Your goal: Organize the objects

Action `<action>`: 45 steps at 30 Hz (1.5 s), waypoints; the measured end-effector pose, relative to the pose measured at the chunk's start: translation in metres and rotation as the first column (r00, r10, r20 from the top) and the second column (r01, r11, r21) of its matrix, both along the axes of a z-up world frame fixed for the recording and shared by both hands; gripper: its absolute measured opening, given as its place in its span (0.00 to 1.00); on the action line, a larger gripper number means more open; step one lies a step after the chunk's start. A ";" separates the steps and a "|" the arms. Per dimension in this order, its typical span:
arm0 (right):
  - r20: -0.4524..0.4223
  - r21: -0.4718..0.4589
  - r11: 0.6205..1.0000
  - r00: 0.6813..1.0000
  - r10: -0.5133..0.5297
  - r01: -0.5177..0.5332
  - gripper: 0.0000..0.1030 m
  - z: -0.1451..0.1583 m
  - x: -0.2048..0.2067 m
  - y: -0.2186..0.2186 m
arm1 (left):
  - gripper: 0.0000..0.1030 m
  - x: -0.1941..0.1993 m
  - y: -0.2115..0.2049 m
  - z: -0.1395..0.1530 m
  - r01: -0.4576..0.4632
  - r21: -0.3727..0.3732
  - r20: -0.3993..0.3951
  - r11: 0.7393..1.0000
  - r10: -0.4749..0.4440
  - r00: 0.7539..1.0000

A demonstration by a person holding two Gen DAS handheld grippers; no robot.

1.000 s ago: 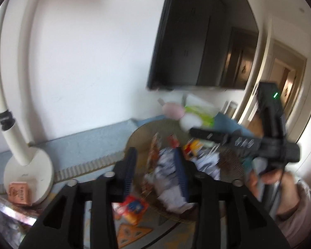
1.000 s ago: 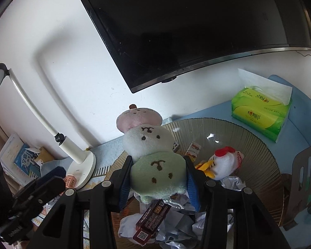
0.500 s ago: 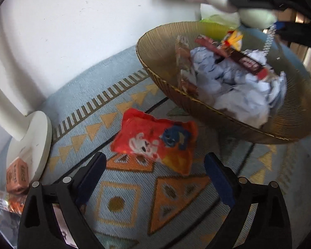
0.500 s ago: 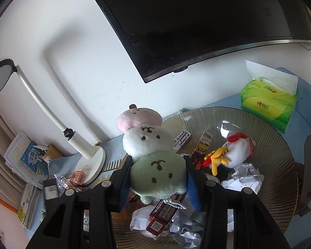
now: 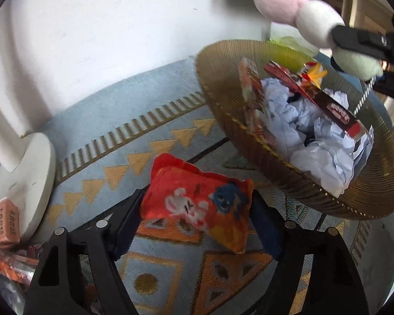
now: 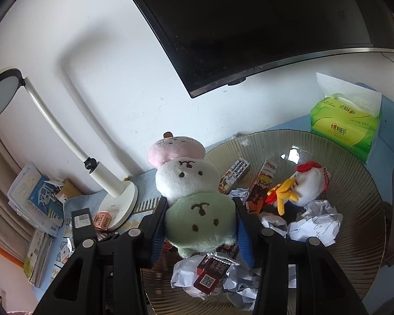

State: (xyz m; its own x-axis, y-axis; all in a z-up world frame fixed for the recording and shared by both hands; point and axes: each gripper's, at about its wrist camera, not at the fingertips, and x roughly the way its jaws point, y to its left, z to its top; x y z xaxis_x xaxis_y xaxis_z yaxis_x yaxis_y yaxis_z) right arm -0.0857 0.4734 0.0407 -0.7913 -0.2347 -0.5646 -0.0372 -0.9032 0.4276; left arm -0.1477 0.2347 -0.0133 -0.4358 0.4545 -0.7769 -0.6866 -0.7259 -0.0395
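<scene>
Left wrist view shows the left gripper (image 5: 197, 215) spread wide around the red plush pouch (image 5: 197, 204), which lies on the patterned table mat (image 5: 155, 275) just beside the ribbed glass bowl (image 5: 375, 194); the fingers flank it without clamping, so the step in hand looks like a pick-up. Next it needs to close squarely on the pouch (soft, it will squash). Meanwhile the right gripper (image 6: 201, 225) is clenched on the green end of a three-ball dango plush (image 6: 194, 197), held above the bowl's crumpled paper (image 6: 315, 223) and small boxes, angled down toward them.
</scene>
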 end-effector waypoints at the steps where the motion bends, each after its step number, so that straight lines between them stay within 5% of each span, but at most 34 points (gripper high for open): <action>1: -0.002 -0.005 1.000 1.000 0.001 -0.001 0.44 0.000 0.000 0.000 | 0.72 0.000 -0.007 0.001 -0.031 0.000 0.001 1.000 0.031 1.000; 9: -0.019 -0.040 0.999 1.000 -0.002 0.001 0.44 0.003 -0.002 0.000 | 0.71 -0.002 -0.069 0.031 -0.155 0.122 0.009 0.980 0.155 0.988; 13: -0.028 -0.026 0.999 0.999 -0.023 0.022 0.44 0.010 -0.004 0.003 | 0.71 0.005 -0.075 0.064 -0.144 0.217 0.003 0.965 0.146 0.989; 21: -0.038 0.053 0.994 0.995 -0.090 0.092 0.44 0.027 -0.002 0.016 | 0.72 0.019 -0.005 0.107 0.020 0.246 -0.075 0.969 -0.001 0.997; 28: -0.011 0.132 0.980 0.988 -0.152 0.152 0.44 0.032 -0.003 0.027 | 0.75 0.029 0.047 0.097 0.063 0.230 -0.055 0.971 -0.052 0.997; 30: -0.006 0.108 0.978 0.984 -0.181 0.180 0.55 0.030 0.000 0.034 | 0.81 0.032 0.053 0.092 0.064 0.222 -0.034 0.973 -0.058 0.998; 32: 0.005 0.072 0.975 0.977 -0.211 0.210 0.97 0.027 0.000 0.041 | 0.94 0.029 0.056 0.083 0.083 0.234 0.046 0.969 -0.096 0.994; 36: 0.009 0.056 0.973 0.974 -0.227 0.226 1.00 0.030 0.000 0.040 | 0.99 0.019 0.056 0.069 0.050 0.276 0.225 0.960 -0.115 0.968; 45: -0.070 0.048 0.977 0.977 -0.203 0.207 1.00 0.062 0.009 0.011 | 0.99 0.025 0.028 0.094 0.021 0.272 0.142 0.962 -0.061 0.988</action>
State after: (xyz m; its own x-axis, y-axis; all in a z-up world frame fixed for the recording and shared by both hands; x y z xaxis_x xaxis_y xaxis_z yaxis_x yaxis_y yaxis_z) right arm -0.0762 0.4844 0.1026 -0.8544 -0.0337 -0.5185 -0.1983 -0.9012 0.3853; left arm -0.1226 0.2623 0.0811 -0.3022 0.6707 -0.6774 -0.6872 -0.6458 -0.3327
